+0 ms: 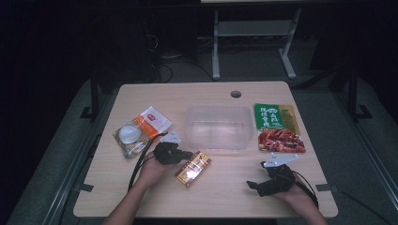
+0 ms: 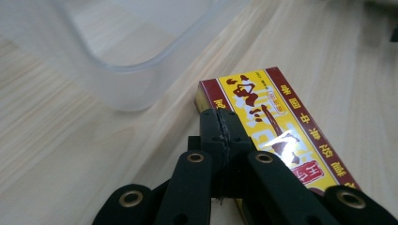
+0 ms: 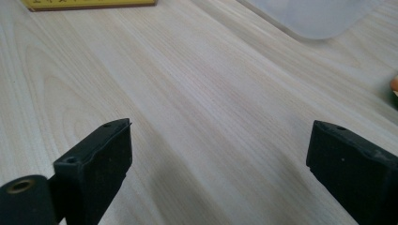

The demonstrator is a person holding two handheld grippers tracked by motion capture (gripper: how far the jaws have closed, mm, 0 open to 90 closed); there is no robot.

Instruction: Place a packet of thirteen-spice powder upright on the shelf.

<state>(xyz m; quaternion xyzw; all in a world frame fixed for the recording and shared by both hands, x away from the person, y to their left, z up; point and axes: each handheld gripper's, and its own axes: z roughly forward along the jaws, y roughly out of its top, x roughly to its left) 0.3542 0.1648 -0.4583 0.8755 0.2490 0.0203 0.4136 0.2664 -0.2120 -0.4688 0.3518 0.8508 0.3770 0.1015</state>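
Observation:
A flat yellow and dark-red box (image 1: 193,168) (image 2: 277,122) lies on the wooden table (image 1: 220,197) in front of a clear plastic container (image 1: 217,126) (image 2: 117,79). My left gripper (image 1: 187,154) (image 2: 220,123) is shut, its two jaws pressed flat together with nothing between them. Its tip sits at the box's near left corner, just above or against it. My right gripper (image 1: 253,185) (image 3: 220,136) rests low at the front right. Its jaws stand open and wide apart over bare wood. In the right gripper view, an edge of the box (image 3: 89,3) and a corner of the container (image 3: 319,18) lie far ahead.
A white and orange packet with a round clear pouch (image 1: 141,129) lies at the left. A green packet (image 1: 274,116) and a red snack packet (image 1: 280,140) lie right of the container. A cable hole (image 1: 235,93) is at the table's back edge.

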